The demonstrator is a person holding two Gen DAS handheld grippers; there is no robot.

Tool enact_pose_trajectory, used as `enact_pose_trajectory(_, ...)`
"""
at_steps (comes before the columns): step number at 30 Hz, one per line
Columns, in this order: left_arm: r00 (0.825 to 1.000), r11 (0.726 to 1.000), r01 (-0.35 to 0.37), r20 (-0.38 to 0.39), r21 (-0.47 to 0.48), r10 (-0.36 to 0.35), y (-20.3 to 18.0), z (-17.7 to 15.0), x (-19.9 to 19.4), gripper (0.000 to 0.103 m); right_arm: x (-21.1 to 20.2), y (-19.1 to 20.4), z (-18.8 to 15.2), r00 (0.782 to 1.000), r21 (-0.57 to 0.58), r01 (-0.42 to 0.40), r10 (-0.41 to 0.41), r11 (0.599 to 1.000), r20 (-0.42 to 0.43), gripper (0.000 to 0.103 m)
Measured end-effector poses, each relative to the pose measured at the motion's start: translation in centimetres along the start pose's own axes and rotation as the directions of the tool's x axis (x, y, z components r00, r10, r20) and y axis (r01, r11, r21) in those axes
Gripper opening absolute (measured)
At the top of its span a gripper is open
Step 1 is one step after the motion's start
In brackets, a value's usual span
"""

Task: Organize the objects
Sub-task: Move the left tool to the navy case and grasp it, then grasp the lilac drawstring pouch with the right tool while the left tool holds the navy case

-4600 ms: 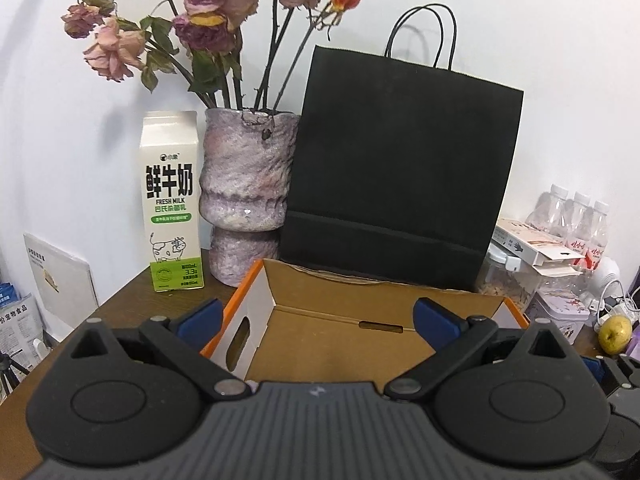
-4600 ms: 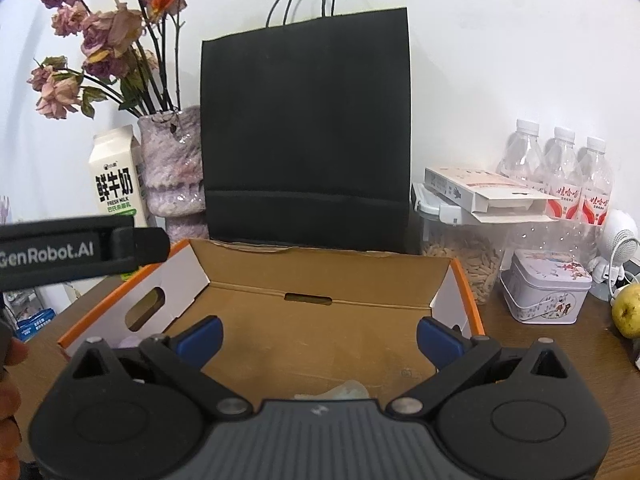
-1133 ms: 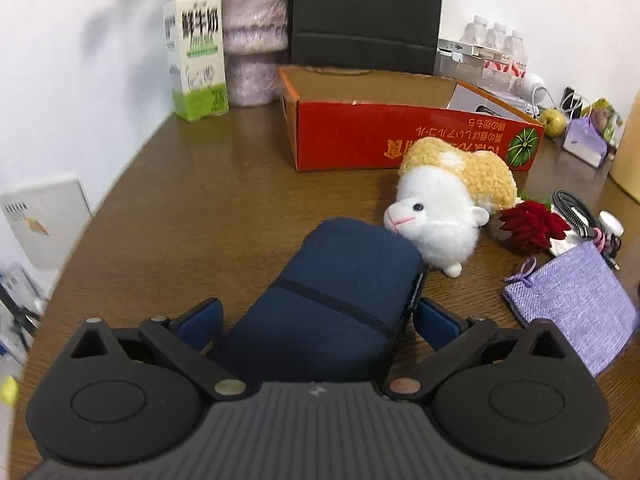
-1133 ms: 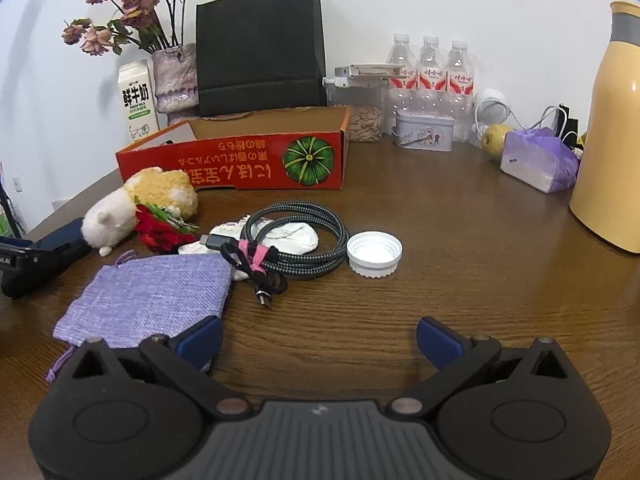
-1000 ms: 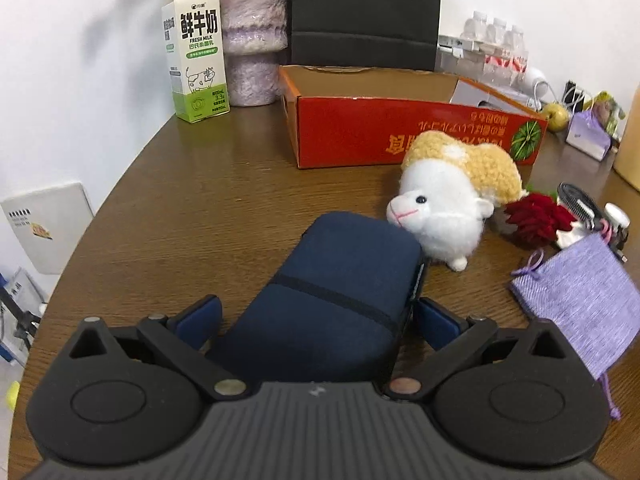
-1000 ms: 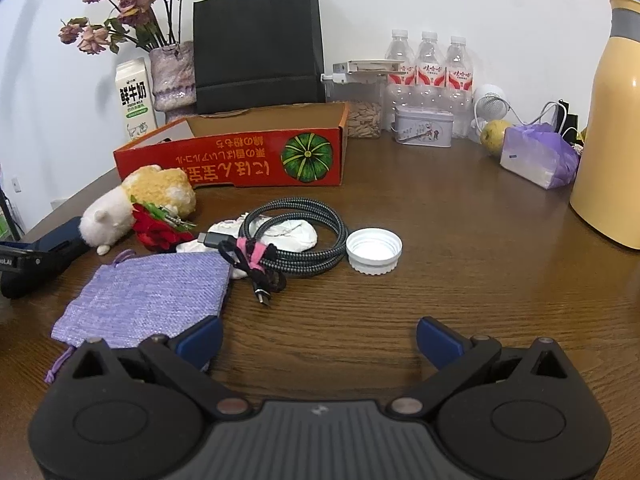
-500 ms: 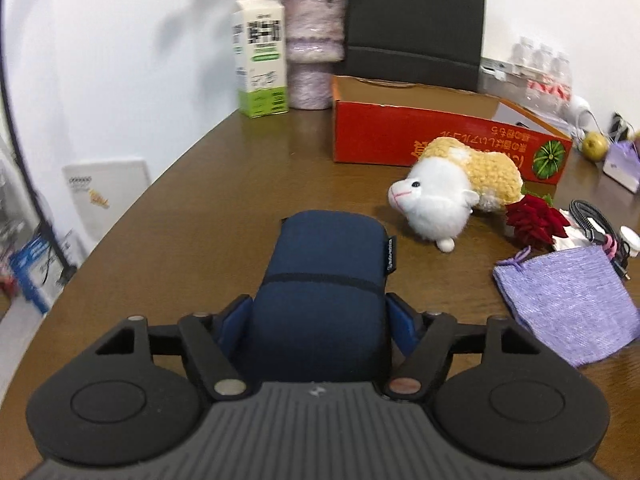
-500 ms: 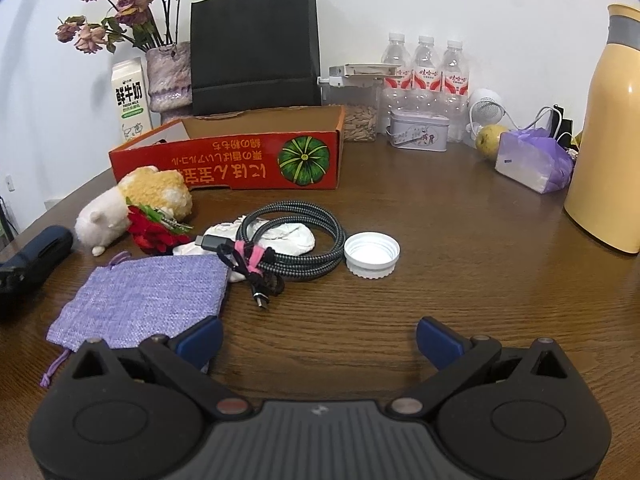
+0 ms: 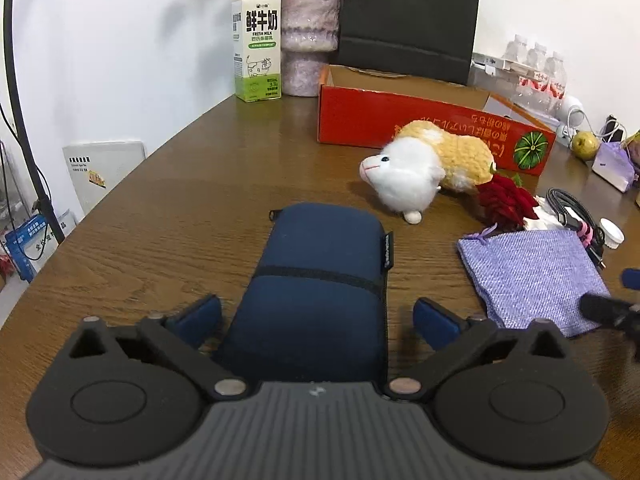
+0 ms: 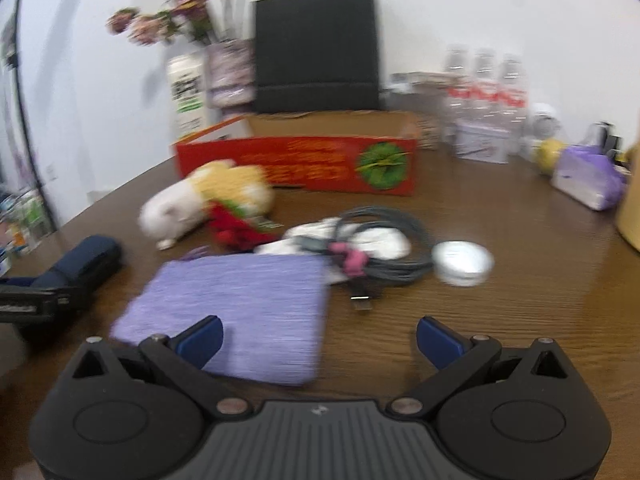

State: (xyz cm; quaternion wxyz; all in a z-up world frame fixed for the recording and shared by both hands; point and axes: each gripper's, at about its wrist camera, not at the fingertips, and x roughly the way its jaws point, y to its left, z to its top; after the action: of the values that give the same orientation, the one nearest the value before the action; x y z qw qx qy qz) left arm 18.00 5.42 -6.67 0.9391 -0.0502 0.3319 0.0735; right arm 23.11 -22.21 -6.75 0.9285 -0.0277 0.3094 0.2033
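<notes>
Left tool (image 9: 316,316) has just popped its jaws wide again, off the navy pouch (image 9: 320,288) lying between them on the worktop (image 9: 192,184). Right tool (image 10: 318,338) gapes empty, now nearer the purple bag (image 10: 240,304). Red box (image 9: 400,120) looks empty.

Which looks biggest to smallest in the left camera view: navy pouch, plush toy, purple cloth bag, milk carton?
1. navy pouch, helped by nearness
2. purple cloth bag and plush toy, too alike to rank
3. milk carton, farthest away

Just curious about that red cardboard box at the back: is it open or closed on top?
Open. The red box has no lid, and its brown inner walls show from above.
</notes>
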Motion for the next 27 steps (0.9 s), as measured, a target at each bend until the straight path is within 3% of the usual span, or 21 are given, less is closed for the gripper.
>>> enact_pose_trajectory(3, 1.0, 1.0, 0.009, 0.006, -0.017, -0.008, 0.3, -0.1, -0.1, 0.103, 1.2, 2.2, 0.8, 0.998, -0.031, -0.043, 0.042, 0.999, -0.043, 0.103)
enact_pose_trajectory(12, 1.0, 0.999, 0.026, 0.016, -0.045, -0.026, 0.7, -0.1, -0.2, 0.103, 3.9, 4.8, 2.7, 0.99, -0.028, -0.064, 0.06, 0.998, -0.13, 0.103)
enact_pose_trajectory(14, 0.999, 0.998, 0.03, 0.018, -0.049, -0.029, 0.8, 0.0, -0.3, 0.103, 4.2, 5.3, 2.3, 0.994, -0.069, -0.027, 0.019, 0.997, -0.108, 0.103)
enact_pose_trajectory(17, 0.999, 0.998, 0.032, 0.019, -0.052, -0.031, 0.8, 0.0, -0.3, 0.103, 4.1, 5.5, 1.7, 0.997, -0.088, -0.031, 0.025, 0.996, -0.07, 0.103)
enact_pose_trajectory(27, 0.999, 0.998, 0.035, 0.021, -0.056, -0.034, 0.9, 0.0, -0.3, 0.103, 4.1, 6.4, 1.8, 0.997, -0.142, -0.058, 0.049, 0.988, -0.062, 0.101)
